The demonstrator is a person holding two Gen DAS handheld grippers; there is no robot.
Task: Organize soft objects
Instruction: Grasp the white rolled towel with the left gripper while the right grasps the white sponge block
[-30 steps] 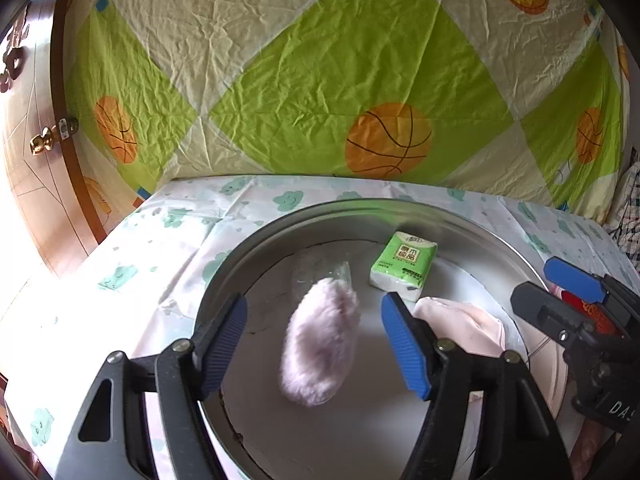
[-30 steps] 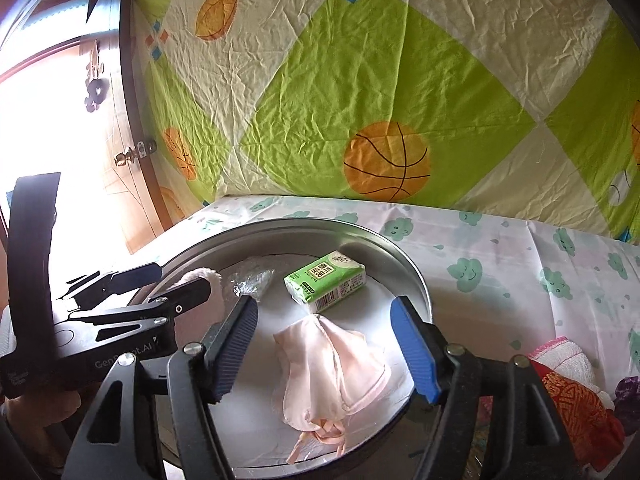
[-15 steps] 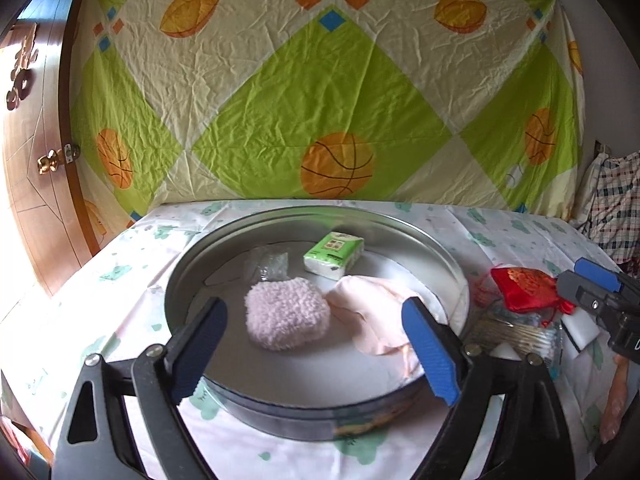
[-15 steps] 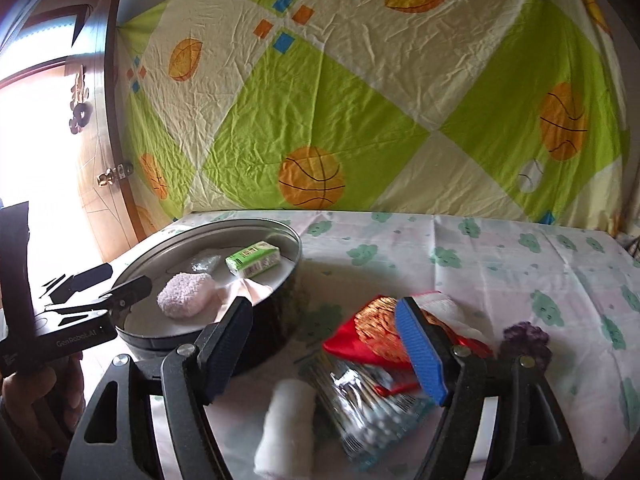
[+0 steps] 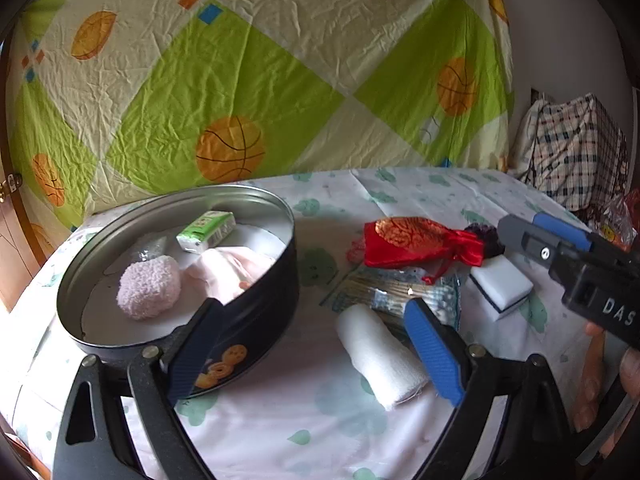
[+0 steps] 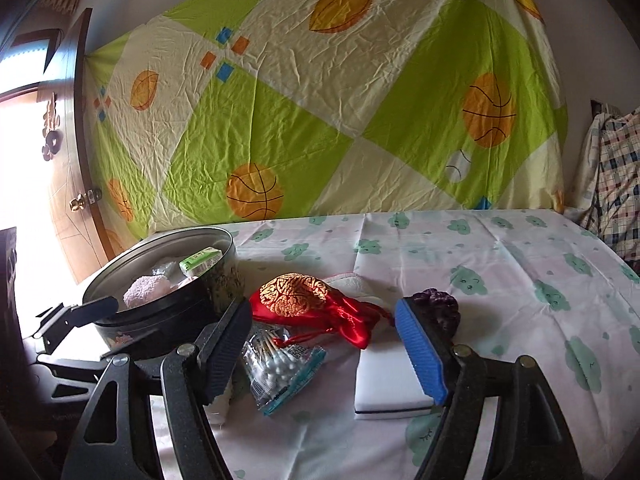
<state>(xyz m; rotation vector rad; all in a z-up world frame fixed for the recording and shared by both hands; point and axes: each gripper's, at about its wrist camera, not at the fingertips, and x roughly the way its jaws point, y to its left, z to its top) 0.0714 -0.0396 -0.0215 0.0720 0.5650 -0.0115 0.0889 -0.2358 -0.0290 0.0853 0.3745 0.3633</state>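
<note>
**Soft goods, tabletop lot**

Left gripper (image 5: 316,348): fingers spread, empty, above the rolled white towel (image 5: 380,360). Right gripper (image 6: 320,348): fingers spread, empty, over the cotton-swab packet (image 6: 280,364). Round metal tin (image 5: 256,300) holds a fuzzy pink puff (image 5: 149,288), pink cloth, green tissue pack. Beside it: satin red pouch (image 6: 312,304), white sponge block (image 6: 390,384).

A creased sheet (image 6: 320,120) in green and cream diamonds, printed with orange basketballs, hangs across the back wall. At far left stands a brown wooden door (image 6: 76,184) with a brass knob, daylight glaring beside it. A plaid cloth (image 6: 612,184) sits at right, and a cloud-print tablecloth (image 6: 500,256) fills the lower frame.
</note>
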